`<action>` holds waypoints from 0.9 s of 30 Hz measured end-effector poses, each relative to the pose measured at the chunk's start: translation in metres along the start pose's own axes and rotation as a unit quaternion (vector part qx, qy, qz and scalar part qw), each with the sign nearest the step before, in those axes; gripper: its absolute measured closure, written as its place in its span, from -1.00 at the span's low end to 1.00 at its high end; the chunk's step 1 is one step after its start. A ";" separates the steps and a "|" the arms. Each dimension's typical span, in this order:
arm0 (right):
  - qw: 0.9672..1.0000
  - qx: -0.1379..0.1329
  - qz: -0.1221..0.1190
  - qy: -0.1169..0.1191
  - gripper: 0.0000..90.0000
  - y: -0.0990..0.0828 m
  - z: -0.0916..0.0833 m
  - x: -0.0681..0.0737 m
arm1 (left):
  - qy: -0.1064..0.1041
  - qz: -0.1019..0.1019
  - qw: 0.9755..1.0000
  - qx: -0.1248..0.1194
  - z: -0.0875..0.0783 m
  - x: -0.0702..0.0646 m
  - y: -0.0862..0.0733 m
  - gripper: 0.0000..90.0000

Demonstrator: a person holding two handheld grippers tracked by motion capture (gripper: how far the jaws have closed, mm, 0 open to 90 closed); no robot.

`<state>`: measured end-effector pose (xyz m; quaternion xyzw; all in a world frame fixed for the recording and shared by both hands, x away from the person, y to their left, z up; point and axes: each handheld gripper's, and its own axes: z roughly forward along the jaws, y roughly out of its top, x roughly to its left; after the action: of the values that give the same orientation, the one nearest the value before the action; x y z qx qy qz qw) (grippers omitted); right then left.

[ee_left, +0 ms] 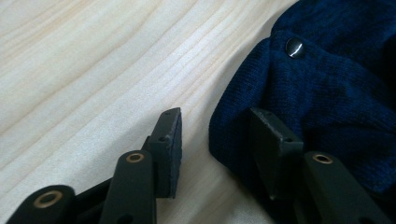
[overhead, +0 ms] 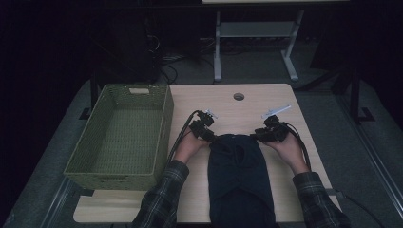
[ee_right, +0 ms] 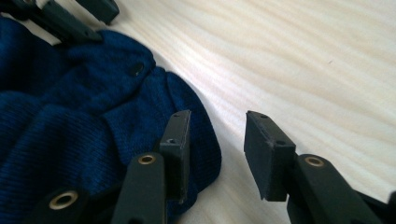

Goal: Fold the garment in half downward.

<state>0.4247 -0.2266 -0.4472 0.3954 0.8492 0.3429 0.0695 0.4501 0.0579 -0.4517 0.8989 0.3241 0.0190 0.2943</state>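
Note:
A dark blue knitted garment lies folded on the wooden table, running from the middle to the front edge. My left gripper is at its far left corner and my right gripper at its far right corner. In the left gripper view the left gripper stands open, one jaw over bare wood and the other over the garment's edge near a dark button. The right gripper is likewise open astride the garment's rounded corner. No pad presses on the cloth.
A green woven basket stands empty on the table's left side. A round cable hole sits near the far edge. Beyond the table are a white desk frame and cables on the floor.

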 end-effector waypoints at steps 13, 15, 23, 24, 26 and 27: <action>0.999 0.020 0.021 0.020 0.65 -0.008 0.011 0.001 | -0.029 -0.004 1.000 -0.007 0.001 -0.001 -0.003 0.57; 0.999 0.013 0.022 0.024 0.74 -0.011 0.012 0.002 | -0.034 -0.010 0.999 -0.008 0.001 0.000 -0.003 0.62; 1.000 0.001 0.007 0.013 0.91 -0.014 0.010 0.006 | -0.020 -0.004 1.000 -0.006 -0.002 -0.005 -0.002 0.80; 1.000 0.004 0.007 0.009 0.91 -0.013 0.009 0.007 | -0.019 -0.004 1.000 -0.005 -0.003 -0.005 -0.002 0.83; 1.000 0.004 0.000 0.003 0.92 -0.012 0.008 0.007 | -0.017 -0.007 1.000 -0.006 -0.005 -0.004 -0.002 0.85; 1.000 0.004 -0.002 0.001 0.92 -0.011 0.006 0.007 | -0.016 -0.006 1.000 -0.008 -0.006 -0.004 -0.002 0.86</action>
<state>0.4152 -0.2232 -0.4578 0.3940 0.8512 0.3401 0.0675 0.4443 0.0596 -0.4471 0.8949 0.3245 0.0059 0.3062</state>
